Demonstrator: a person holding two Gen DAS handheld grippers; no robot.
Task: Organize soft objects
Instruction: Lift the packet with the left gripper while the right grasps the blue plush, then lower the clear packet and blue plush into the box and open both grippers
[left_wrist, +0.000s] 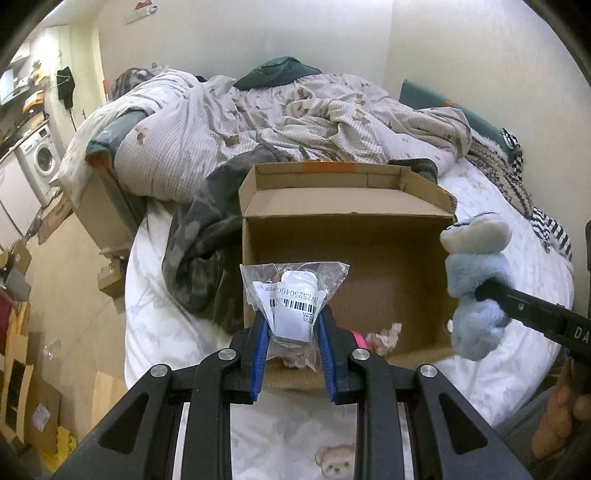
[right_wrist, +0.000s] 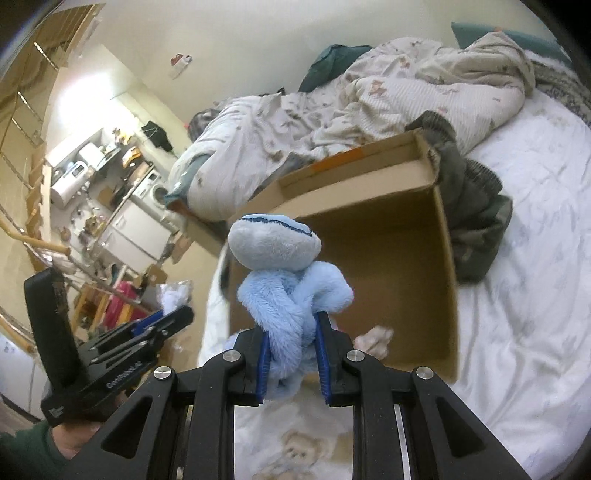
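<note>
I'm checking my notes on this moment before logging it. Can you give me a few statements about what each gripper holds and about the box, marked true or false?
1. The left gripper is shut on a plastic bag with a barcode label. True.
2. The right gripper is open with nothing in it. False: it is shut on a blue plush toy.
3. The cardboard box sits on the bed, lid open. True.
4. The box holds nothing. False: a small pale soft item lies inside near its front wall.
</note>
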